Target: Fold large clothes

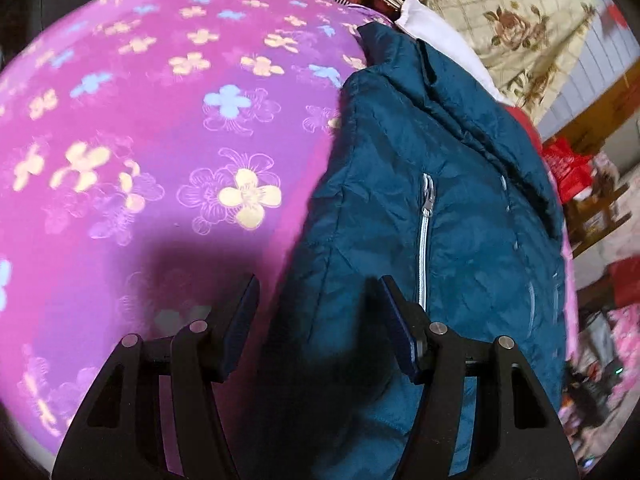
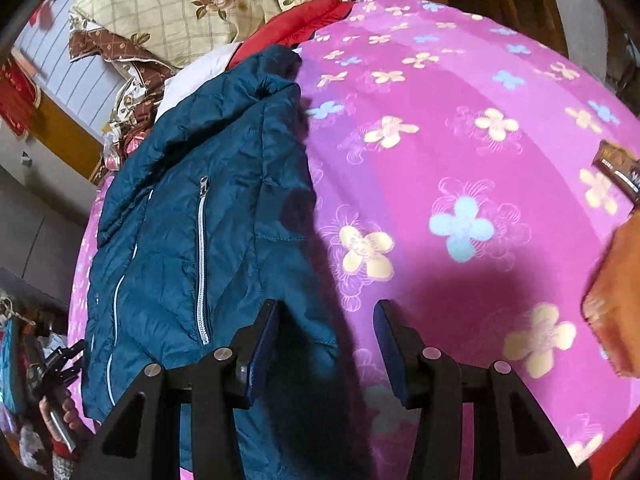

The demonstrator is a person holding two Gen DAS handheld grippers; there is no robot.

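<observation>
A teal quilted jacket (image 1: 420,184) with silver pocket zips lies on a pink flowered bedsheet (image 1: 160,120), collar end farthest from me. My left gripper (image 1: 318,284) hovers open over the jacket's near left edge; one finger is above the sheet, the other above the fabric, and nothing is pinched. In the right wrist view the same jacket (image 2: 208,200) fills the left half, on the sheet (image 2: 460,160). My right gripper (image 2: 326,308) is open above the jacket's near right edge, pads clear of the cloth.
Floral pillows (image 2: 192,4) and a red garment (image 2: 296,26) are piled beyond the collar, with white cloth (image 1: 436,32) beside it. A blurred orange box (image 2: 612,292) sits at the sheet's right side. Clutter and a red bag (image 1: 568,168) lie past the bed's edge.
</observation>
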